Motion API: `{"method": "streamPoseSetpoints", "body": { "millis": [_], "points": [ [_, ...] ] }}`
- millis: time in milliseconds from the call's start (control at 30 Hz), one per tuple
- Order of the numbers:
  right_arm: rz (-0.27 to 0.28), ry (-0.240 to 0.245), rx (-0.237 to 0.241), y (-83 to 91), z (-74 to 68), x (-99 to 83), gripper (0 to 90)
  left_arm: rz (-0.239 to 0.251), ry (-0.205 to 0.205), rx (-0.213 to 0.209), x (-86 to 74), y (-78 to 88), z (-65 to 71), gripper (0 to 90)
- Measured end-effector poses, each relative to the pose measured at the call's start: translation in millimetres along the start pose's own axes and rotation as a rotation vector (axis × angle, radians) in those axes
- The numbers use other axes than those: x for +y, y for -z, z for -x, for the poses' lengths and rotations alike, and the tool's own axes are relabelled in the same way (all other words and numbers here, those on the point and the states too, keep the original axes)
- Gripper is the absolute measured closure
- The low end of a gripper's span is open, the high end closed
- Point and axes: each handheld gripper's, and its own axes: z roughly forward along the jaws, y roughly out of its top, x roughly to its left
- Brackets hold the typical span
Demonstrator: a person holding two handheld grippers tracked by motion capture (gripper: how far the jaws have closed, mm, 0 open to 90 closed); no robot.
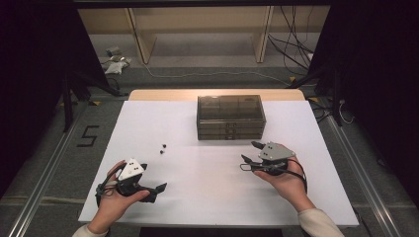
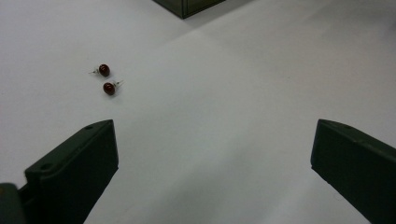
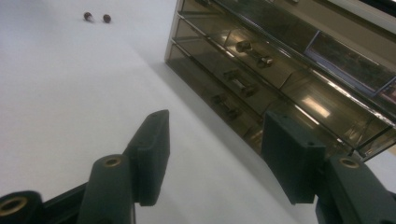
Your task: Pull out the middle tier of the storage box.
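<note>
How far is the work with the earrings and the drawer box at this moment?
Nothing looks done yet: both earrings lie on the white table, and the drawer box has its drawers closed. In hand: the right claw, empty, points at the box. The left claw waits open. Opening a drawer probably comes next.

- The table (image 1: 148, 95) has a light wooden top; its far edge shows as a bare strip.
- A white sheet (image 1: 207, 187) covers nearly all of it, up to the near edge.
- A smoky, see-through drawer box (image 1: 230, 116) stands on the sheet near the far edge, about midway across. In the right gripper view (image 3: 280, 74) its stacked drawers have small metal handles.
- Two small dark red studs (image 1: 162, 148) lie on the sheet, left of the box and nearer the person, just beside each other. In the left gripper view (image 2: 107, 80) each shows a thin metal pin.
</note>
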Motion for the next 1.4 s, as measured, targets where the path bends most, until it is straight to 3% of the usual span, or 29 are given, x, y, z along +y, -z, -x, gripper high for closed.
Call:
{"method": "streamPoseSetpoints", "body": {
  "millis": [200,467,700,900,1100,1400],
  "points": [
    [-0.021,0.064,-0.019,-15.7,1.7,6.8,49.2,0.001,0.0,0.002,0.0,-0.1,0.0,1.1],
    [-0.06,0.207,-0.077,-46.5,1.1,19.1,58.9,0.005,0.0,0.007,-0.3,0.7,-0.8,1.4],
    [-0.123,0.332,-0.131,-70.9,-0.3,18.7,63.1,0.001,-0.002,0.012,-0.6,1.0,-1.4,1.7],
    [-0.144,0.406,-0.187,-82.6,-3.9,20.7,65.1,0.0,-0.001,0.013,-0.6,0.9,-1.5,2.1],
    [-0.169,0.451,-0.216,-88.6,-6.9,19.7,66.4,0.004,0.0,0.013,-0.6,1.2,-1.5,2.4],
    [-0.195,0.471,-0.243,-93.7,-7.5,16.9,68.2,0.007,0.001,0.013,-0.5,0.7,-1.4,2.9]
  ]
}}
